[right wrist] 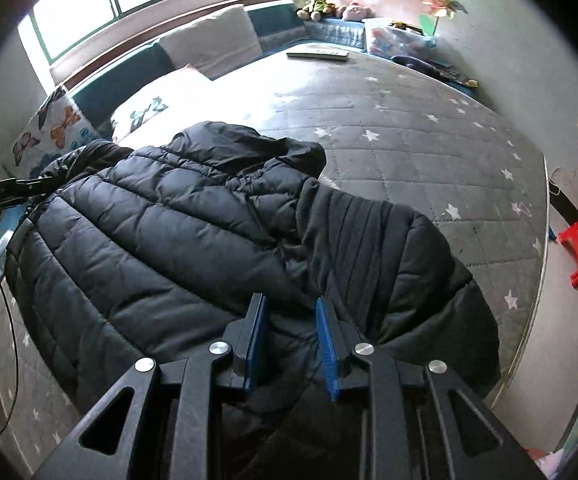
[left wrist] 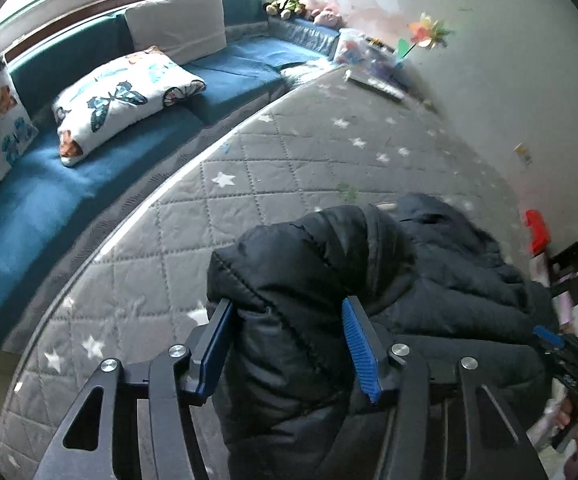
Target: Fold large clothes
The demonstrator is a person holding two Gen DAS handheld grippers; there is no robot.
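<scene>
One black puffer jacket (right wrist: 193,232) lay spread on the grey star-quilted mattress (right wrist: 429,152), hood toward the window, giving a flat surface for folding. Its right sleeve (right wrist: 389,248) was doubled over the body. The right gripper (right wrist: 291,320) stood narrowly parted with padded cloth bunched between its pads, apparently pinched to carry the fold. The left gripper (left wrist: 285,316), about half open, straddled a fold of jacket without visibly clamping it.

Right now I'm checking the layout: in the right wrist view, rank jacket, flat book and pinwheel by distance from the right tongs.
1. Jacket, between the right tongs.
2. Flat book, far across the bed.
3. Pinwheel, against the far wall, to the right.
</scene>
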